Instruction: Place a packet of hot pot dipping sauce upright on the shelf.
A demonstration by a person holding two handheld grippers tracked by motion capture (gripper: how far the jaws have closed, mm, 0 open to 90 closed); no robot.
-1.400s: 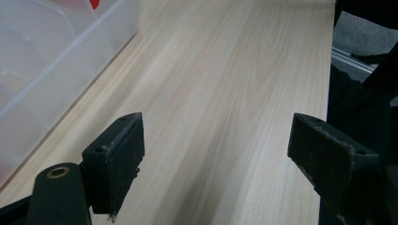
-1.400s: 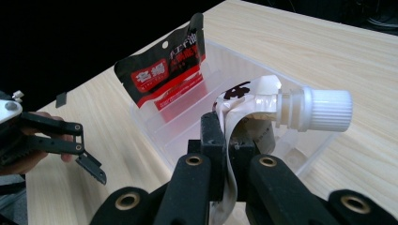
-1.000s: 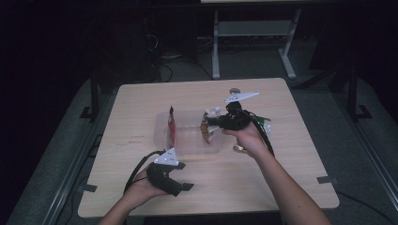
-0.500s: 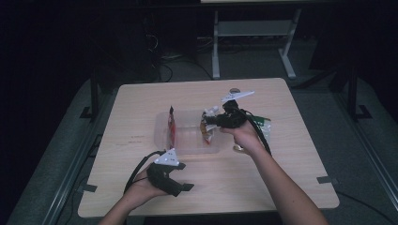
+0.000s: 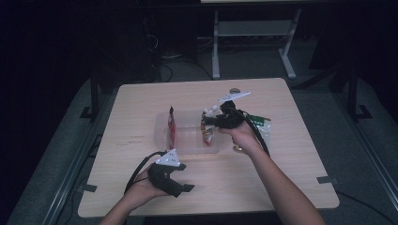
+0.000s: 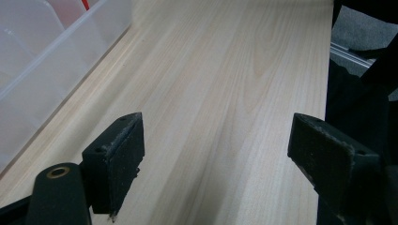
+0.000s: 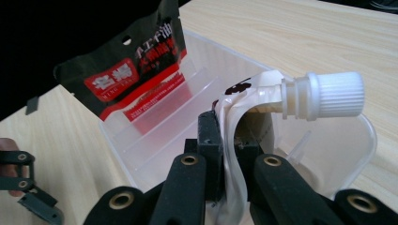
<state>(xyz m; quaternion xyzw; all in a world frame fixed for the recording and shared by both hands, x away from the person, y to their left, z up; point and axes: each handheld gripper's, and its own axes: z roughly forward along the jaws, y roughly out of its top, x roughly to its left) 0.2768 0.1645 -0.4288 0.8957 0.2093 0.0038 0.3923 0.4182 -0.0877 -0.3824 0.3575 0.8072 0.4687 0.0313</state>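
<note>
- Right gripper (image 7: 230,140) — I am holding it over the right end of the clear plastic bin (image 5: 187,136), and its jaws are pinching a spouted pouch (image 7: 263,98); they have just been easing apart a little, with the pouch film still pressed between the pads.
- Spouted pouch — a pale soft pack with a white ribbed screw cap (image 7: 335,93), hanging at the bin's right end with its cap pointing away to the side.
- Clear plastic bin — sitting at the middle of the wooden table (image 5: 281,178), with ribbed dividers inside.
- Red and black packet (image 7: 136,70) — standing upright at the bin's far end from my right gripper, leaning on the wall.
- Left gripper (image 6: 216,154) — I am resting it near the table's front edge, jaws standing wide apart with bare wood between them, the bin's wall just off to one side.
- Green-printed packets (image 5: 260,124) — lying on the table just beyond my right hand (image 5: 241,136).
</note>
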